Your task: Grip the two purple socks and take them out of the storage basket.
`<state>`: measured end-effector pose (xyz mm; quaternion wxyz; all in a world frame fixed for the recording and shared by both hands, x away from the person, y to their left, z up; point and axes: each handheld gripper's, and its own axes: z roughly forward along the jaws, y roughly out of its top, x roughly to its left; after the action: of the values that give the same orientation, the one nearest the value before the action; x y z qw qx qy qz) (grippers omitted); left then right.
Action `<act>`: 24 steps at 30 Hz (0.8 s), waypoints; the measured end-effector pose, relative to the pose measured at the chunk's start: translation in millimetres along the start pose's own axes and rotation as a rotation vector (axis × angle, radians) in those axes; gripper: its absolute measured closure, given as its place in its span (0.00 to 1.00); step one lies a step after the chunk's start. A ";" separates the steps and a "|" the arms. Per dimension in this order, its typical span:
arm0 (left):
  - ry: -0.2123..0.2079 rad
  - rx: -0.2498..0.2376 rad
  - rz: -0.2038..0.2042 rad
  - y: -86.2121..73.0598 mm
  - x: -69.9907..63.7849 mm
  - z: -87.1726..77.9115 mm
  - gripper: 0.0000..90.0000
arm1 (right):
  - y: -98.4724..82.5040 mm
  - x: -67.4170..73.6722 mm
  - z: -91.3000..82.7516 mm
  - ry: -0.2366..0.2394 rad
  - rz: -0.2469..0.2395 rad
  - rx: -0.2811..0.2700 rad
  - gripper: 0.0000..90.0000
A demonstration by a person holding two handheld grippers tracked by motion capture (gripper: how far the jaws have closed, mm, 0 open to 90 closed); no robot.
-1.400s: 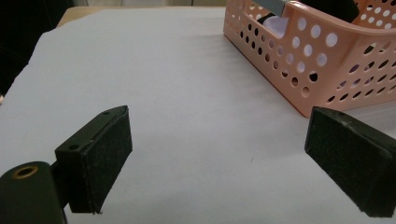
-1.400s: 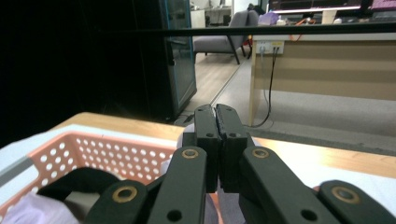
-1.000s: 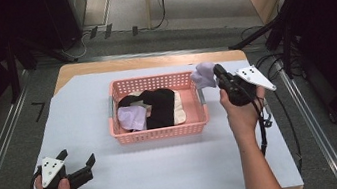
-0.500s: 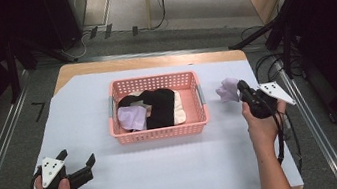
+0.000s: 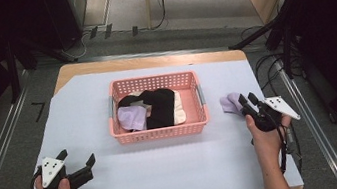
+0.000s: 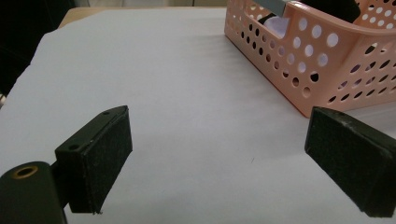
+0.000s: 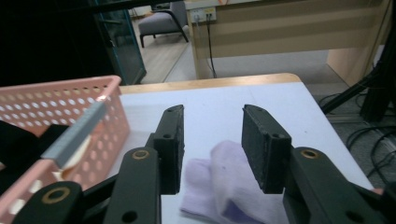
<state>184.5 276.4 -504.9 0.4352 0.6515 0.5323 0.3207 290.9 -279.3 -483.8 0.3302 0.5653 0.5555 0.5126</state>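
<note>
Right gripper view: lilac sock [image 7: 229, 186] lies flat on the white table cover, by the table's right edge, just right of the pink basket [image 7: 70, 116] – placement step looks finished. Right gripper [image 7: 212, 149] jaws have just been opening; sock sits below and between them, pads not pressing it, so released. Next move, likely: lift clear, go back to the basket [image 5: 156, 107] for the second lilac sock [image 5: 132, 117] among black and cream ones. Left gripper [image 5: 77, 164] wide open, empty, near the front-left corner. Earlier, the right gripper held the sock up by the basket's right rim – now it is down on the cover.
</note>
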 end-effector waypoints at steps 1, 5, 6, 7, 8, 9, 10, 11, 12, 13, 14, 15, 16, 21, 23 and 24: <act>-0.001 0.000 -0.001 0.0 0.0 0.1 0.09 | 1.3 1.9 -0.8 0.008 0.000 -0.006 0.66; 0.001 -0.001 0.000 0.0 -0.1 0.0 0.09 | 5.1 17.4 -2.2 0.035 0.019 -0.011 0.64; 0.001 -0.001 -0.001 0.0 -0.1 0.0 0.09 | 6.2 25.3 -0.5 0.053 0.006 -0.014 0.64; 0.002 0.003 -0.001 0.2 0.0 -0.2 0.09 | 6.2 25.3 -0.5 0.053 0.006 -0.014 0.64; -0.001 0.003 -0.001 0.1 0.1 0.0 0.09 | 7.4 36.0 2.0 0.070 -0.004 -0.003 0.63; 0.000 0.002 -0.004 0.1 0.0 0.2 0.09 | 7.4 36.0 2.0 0.070 -0.004 -0.003 0.63; 0.000 0.001 -0.005 0.1 0.2 0.3 0.09 | 7.7 42.0 3.4 0.078 -0.005 0.000 0.62; 0.000 0.001 -0.005 0.1 0.1 0.3 0.09 | 7.5 53.9 6.8 0.091 -0.013 0.011 0.62; 0.000 0.001 -0.005 0.1 0.1 0.3 0.09 | 7.5 53.9 6.8 0.091 -0.013 0.011 0.62; -0.001 0.001 -0.005 0.1 0.2 0.3 0.09 | 6.4 66.1 11.2 0.108 -0.025 0.021 0.63; -0.001 0.001 -0.005 0.1 0.2 0.2 0.09 | 5.8 72.5 13.3 0.120 -0.030 0.027 0.63; -0.002 0.001 -0.005 0.1 0.2 0.3 0.09 | 5.1 78.5 15.7 0.132 -0.042 0.025 0.63; -0.002 0.001 -0.005 0.1 0.2 0.3 0.09 | 4.3 84.8 17.5 0.143 -0.047 0.032 0.63; -0.003 0.004 -0.007 0.2 0.1 0.5 0.09 | 1.2 110.5 25.3 0.186 -0.067 0.055 0.63; -0.002 0.010 -0.001 0.5 0.1 0.5 0.09 | -0.6 122.5 29.4 0.213 -0.071 0.070 0.63; -0.004 0.007 -0.002 0.4 0.0 0.7 0.09 | -2.0 134.3 32.7 0.227 -0.087 0.084 0.64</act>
<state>185.4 276.3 -504.8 0.4343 0.6533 0.5330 0.3169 302.1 -142.8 -465.4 0.2631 0.4924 0.6344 0.5348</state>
